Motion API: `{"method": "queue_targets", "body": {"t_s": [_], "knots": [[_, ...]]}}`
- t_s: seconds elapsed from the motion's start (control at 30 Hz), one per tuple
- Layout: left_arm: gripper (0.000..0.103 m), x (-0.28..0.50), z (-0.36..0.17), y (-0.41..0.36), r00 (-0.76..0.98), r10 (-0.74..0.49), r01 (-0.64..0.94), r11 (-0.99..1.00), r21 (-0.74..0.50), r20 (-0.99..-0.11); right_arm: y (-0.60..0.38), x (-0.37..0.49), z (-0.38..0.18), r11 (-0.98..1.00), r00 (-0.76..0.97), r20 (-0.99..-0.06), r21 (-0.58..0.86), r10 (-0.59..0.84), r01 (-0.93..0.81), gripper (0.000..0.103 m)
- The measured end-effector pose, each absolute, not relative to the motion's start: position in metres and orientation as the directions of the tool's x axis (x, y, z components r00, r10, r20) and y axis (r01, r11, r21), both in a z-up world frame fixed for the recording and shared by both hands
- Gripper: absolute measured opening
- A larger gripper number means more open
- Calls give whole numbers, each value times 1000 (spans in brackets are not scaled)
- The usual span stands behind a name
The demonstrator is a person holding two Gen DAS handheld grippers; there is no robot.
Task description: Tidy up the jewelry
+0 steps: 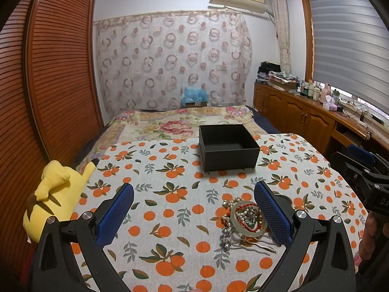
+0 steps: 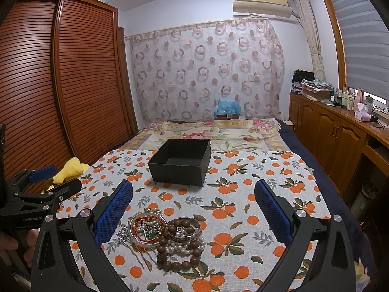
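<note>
A heap of jewelry (image 2: 164, 236) lies on the orange-print cloth (image 2: 243, 194): a pale bangle, red cord, pearls, brown wooden beads, a silver cuff and hair forks. In the left wrist view the same jewelry heap (image 1: 243, 219) sits just inside the right finger of my left gripper (image 1: 194, 209), which is open and holds nothing. My right gripper (image 2: 194, 209) is open too, with the heap low between its fingers, nearer the left one. An empty black box (image 2: 181, 164) stands beyond the heap, and the black box (image 1: 227, 149) shows in the left wrist view as well.
A yellow plush toy (image 1: 52, 194) lies at the cloth's left edge beside a brown slatted wardrobe (image 1: 48, 73). A flowered bedspread (image 2: 206, 131) stretches behind the box. Wooden cabinets (image 2: 328, 131) with bottles and folded clothes line the right wall. A bin (image 2: 367, 199) stands by the bed.
</note>
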State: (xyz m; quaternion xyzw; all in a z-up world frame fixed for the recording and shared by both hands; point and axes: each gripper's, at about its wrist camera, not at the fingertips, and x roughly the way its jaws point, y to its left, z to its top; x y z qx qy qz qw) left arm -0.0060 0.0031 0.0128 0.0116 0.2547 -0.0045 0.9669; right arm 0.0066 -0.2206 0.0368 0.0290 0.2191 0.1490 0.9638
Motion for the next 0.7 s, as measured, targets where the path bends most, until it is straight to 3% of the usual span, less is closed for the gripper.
{"method": "queue_targets", "body": {"t_s": [0.4,0.7], "knots": [[96,4,-8,4,848,-15,25,1000,13,-529,-212,13,28,950,845,-434,121,312,-288,101],[96,16,-31,10,811,-46,55,999,-2,-584,-227,32,7,931,780,-511,145,360,-334,86]]}}
